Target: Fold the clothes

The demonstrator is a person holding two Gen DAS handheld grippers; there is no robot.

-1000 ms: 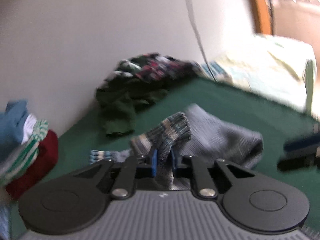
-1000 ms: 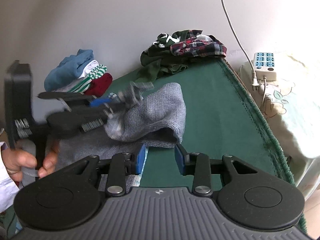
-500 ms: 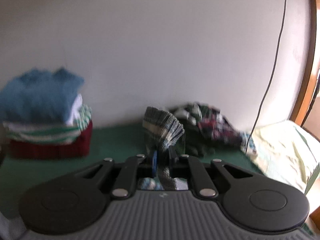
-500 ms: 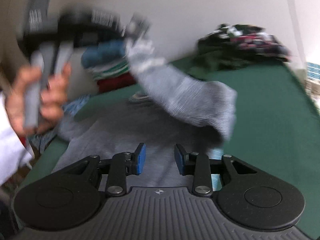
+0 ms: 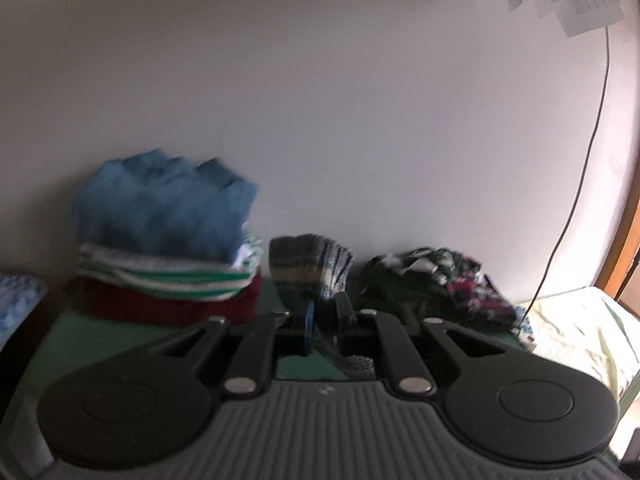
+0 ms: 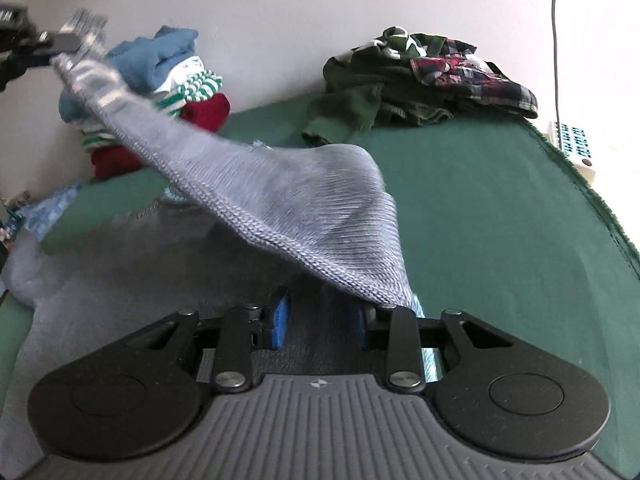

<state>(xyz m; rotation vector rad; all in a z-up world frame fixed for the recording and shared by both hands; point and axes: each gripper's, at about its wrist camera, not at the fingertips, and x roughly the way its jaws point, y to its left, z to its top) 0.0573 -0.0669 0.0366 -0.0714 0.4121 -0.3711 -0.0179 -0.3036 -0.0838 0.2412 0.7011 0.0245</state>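
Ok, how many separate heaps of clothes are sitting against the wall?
2. A folded stack, blue on top and red at the bottom, at the left; a loose green and plaid pile further right. Others may lie out of view.

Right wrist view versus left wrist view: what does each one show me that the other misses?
Only the right wrist view shows the grey sweater stretched up from the green cover to the left tongs, its body spread flat below, the open right tongs, and a white power strip. Only the left wrist view shows the left tongs shut on the sweater's striped cuff, plus papers on the wall. Both show the folded stack and the unfolded pile against the wall.
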